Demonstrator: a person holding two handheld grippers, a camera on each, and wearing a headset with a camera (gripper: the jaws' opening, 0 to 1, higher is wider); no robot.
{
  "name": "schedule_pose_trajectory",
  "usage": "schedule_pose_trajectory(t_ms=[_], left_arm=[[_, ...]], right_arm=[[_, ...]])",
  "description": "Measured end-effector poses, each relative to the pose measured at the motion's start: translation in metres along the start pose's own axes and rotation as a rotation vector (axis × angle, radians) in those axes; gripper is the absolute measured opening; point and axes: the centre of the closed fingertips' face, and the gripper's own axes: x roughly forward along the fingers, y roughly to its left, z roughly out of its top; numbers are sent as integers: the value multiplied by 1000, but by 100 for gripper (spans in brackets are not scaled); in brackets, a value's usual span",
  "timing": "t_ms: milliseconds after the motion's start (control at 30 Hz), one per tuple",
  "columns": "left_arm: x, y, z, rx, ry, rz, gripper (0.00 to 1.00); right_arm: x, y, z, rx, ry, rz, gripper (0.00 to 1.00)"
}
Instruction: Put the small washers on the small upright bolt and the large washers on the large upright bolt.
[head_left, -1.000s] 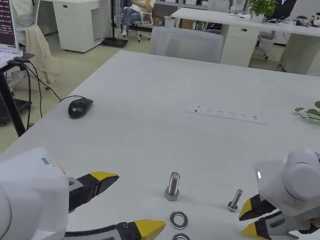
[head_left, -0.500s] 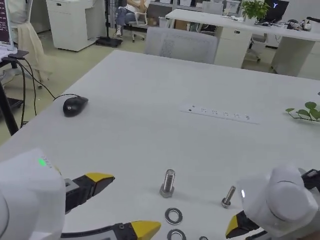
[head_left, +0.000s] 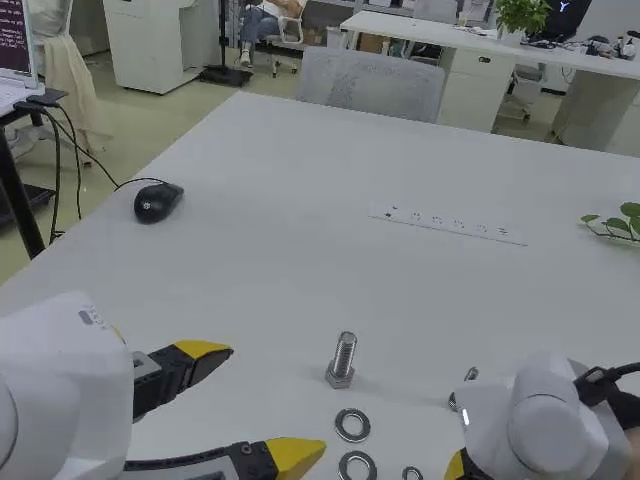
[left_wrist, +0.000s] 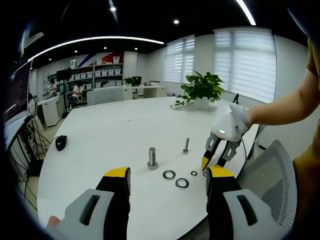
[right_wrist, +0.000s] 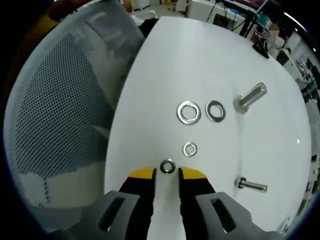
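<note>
Head view: mouse (head_left: 158, 202), power strip (head_left: 447, 226) well beyond large bolt (head_left: 341, 360).

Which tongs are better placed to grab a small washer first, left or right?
Right. The right tongs have a small washer lying just at their open tips; the left tongs hang open, farther back from every washer.

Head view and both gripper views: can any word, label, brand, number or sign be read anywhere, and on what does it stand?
No text can be read in any view.
Screen: pale lines on purple, too small to read.
Power strip: tiny marks by the sockets, too blurred to read.
On the large bolt and the washers: no marks can be made out.
</note>
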Motion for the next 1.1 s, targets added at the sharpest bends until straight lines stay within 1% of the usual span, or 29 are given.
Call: schedule_pose_trajectory(t_ms=[100, 133, 167, 233, 533, 567, 733, 933, 1100], left_arm=[[0, 0, 1, -5, -3, 2, 61], [0, 1, 1, -6, -4, 4, 61], [0, 1, 1, -6, -4, 7, 61], [0, 2, 0, -12, -4, 9, 61], [2, 2, -1, -15, -3, 14, 61], [2, 2, -1, -16, -3, 13, 61], [2, 2, -2, -15, 1, 15, 60], [0, 2, -2, -15, 2, 16, 60], [-1, 2, -2, -14, 2, 16, 60]], right_arm=[[3, 1, 0, 4, 0, 9, 19], [3, 3, 0, 6, -3, 23, 18], [3, 1, 1, 5, -9, 17, 19], [3, 1, 1, 10, -10, 23, 19], [4, 1, 3, 7, -4, 23, 18], [4, 2, 2, -6, -2, 22, 18], [4, 2, 3, -10, -3, 19, 14], [4, 2, 4, -7, 12, 16, 13], [4, 1, 4, 7, 7, 23, 12]])
